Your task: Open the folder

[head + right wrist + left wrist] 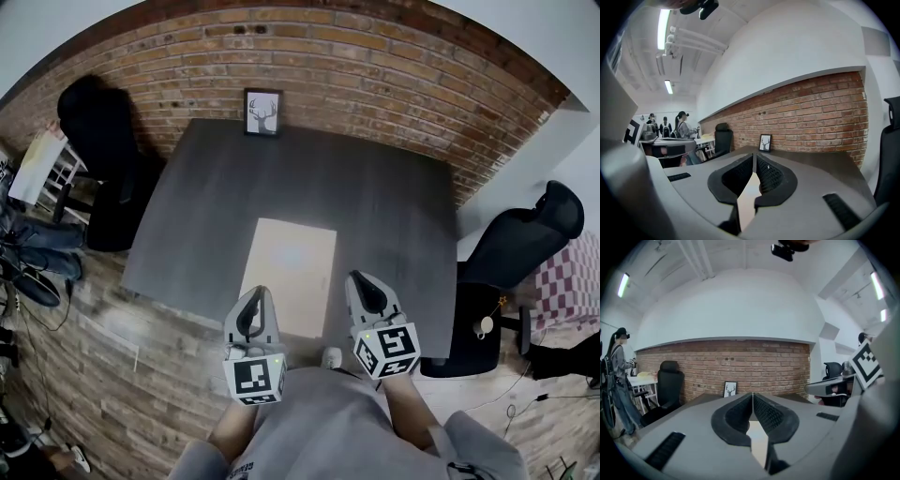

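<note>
A pale beige folder (290, 276) lies flat and closed on the dark grey table (375, 206), near its front edge. My left gripper (255, 298) hovers over the folder's near left corner, jaws shut and empty. My right gripper (361, 284) hangs just right of the folder's near right corner, also shut with nothing in it. In the left gripper view the shut jaws of the left gripper (753, 395) point at the brick wall, with a strip of the folder (758, 442) below them. The right gripper (754, 157) shows the same, with the folder (746, 200) under its jaws.
A framed deer picture (262, 112) leans against the brick wall at the table's back edge. Black office chairs stand at the left (105, 150) and right (520, 239) of the table. People (618, 373) stand at desks off to the left.
</note>
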